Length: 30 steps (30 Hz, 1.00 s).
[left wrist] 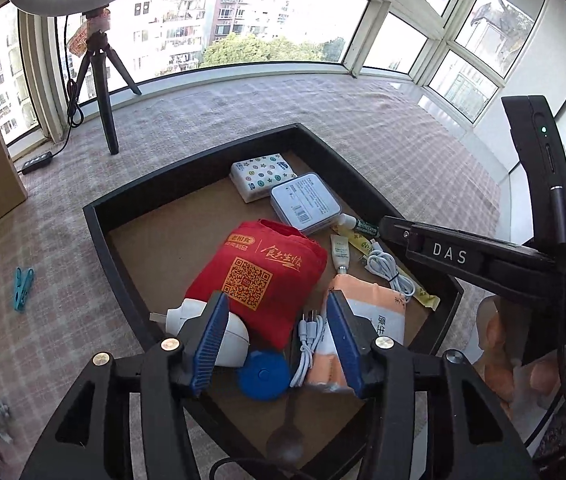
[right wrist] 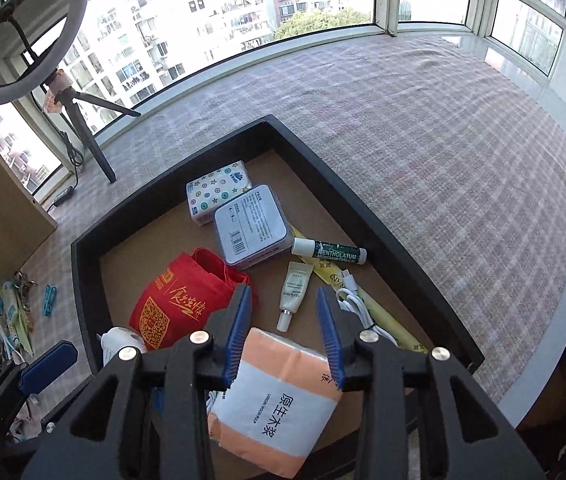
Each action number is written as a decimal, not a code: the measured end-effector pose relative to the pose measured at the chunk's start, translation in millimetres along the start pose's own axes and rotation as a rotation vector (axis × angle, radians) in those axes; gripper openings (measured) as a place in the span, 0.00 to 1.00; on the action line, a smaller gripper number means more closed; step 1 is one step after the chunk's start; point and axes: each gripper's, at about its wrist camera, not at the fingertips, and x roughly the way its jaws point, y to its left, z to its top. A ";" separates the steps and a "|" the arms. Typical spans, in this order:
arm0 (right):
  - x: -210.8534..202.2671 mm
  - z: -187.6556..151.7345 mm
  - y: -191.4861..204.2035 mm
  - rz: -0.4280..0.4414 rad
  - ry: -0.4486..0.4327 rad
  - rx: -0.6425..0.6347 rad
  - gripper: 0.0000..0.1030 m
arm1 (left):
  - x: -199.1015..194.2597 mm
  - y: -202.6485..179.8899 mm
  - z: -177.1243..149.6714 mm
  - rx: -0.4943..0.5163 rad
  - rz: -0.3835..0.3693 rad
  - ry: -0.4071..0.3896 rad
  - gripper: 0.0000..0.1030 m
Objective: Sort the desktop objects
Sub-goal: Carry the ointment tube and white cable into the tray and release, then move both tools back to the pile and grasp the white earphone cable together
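A black tray (left wrist: 95,224) with a brown floor holds a red pouch (left wrist: 259,264), a star-printed tissue pack (left wrist: 261,176), a grey tin (left wrist: 305,202), a lip balm (right wrist: 329,251), a small tube (right wrist: 293,294), a white cable (left wrist: 389,270), a white plug (left wrist: 229,334) and a blue cap (left wrist: 263,374). My left gripper (left wrist: 275,295) hangs open over the pouch's near edge, gripping nothing. Over an orange-and-white tissue pack (right wrist: 279,392) my right gripper (right wrist: 283,291) stands open; the pack lies in the tray's near corner, with its far edge hidden behind the fingers.
A plaid cloth (right wrist: 443,160) covers the table up to the window. A ring light on a tripod (left wrist: 103,92) stands at the back left. A blue clothes peg (left wrist: 23,288) and several small items (right wrist: 7,320) lie left of the tray. A spoon (left wrist: 287,436) rests at the tray's near edge.
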 end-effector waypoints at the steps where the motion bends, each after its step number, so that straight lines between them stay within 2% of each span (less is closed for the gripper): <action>1: 0.3 -0.2 4.1 0.007 0.001 -0.007 0.33 | -1.4 4.8 -1.2 -0.011 0.008 -0.002 0.46; 6: 0.8 -2.5 32.2 0.048 0.006 -0.063 0.33 | -11.9 38.9 -10.0 -0.069 0.065 -0.012 0.46; 12: 4.6 -9.7 84.7 0.125 0.025 -0.172 0.33 | -35.2 101.1 -25.5 -0.189 0.155 -0.045 0.46; 24: 15.0 -48.4 237.2 0.373 0.138 -0.518 0.33 | -84.7 254.6 -79.8 -0.475 0.349 -0.057 0.46; 30: 31.8 -75.7 314.8 0.496 0.244 -0.654 0.32 | -94.0 322.4 -106.3 -0.605 0.373 -0.017 0.42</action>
